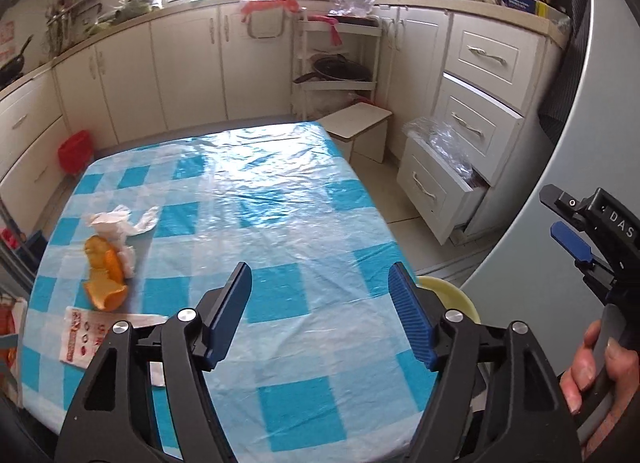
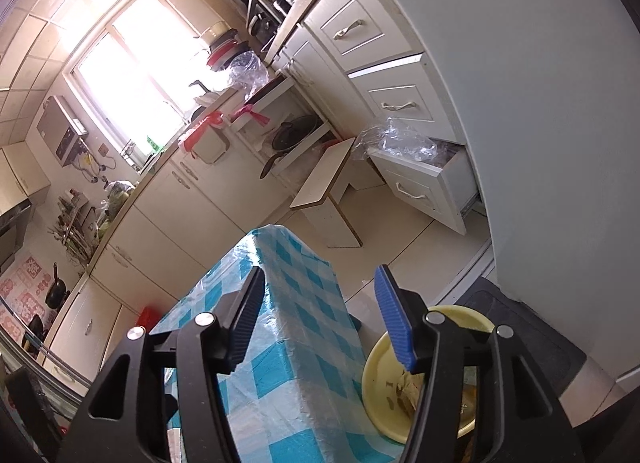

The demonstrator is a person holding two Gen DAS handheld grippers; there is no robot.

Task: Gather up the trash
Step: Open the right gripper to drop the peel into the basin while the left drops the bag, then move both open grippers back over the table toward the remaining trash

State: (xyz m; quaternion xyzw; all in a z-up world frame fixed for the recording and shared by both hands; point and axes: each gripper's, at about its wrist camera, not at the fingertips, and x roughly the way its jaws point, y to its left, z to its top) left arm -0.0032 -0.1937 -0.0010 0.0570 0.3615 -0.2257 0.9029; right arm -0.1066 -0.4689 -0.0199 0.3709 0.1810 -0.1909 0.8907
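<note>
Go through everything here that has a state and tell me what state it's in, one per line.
left claw: open, empty, over the table
right claw: open, empty
orange peel: loose on the tablecloth
crumpled tissue: touching the peel
bottom drawer: pulled open
yellow bowl: holds scraps

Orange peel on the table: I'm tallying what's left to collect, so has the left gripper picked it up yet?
No, the orange peel lies on the checked tablecloth while the left gripper hangs open and empty.
</note>
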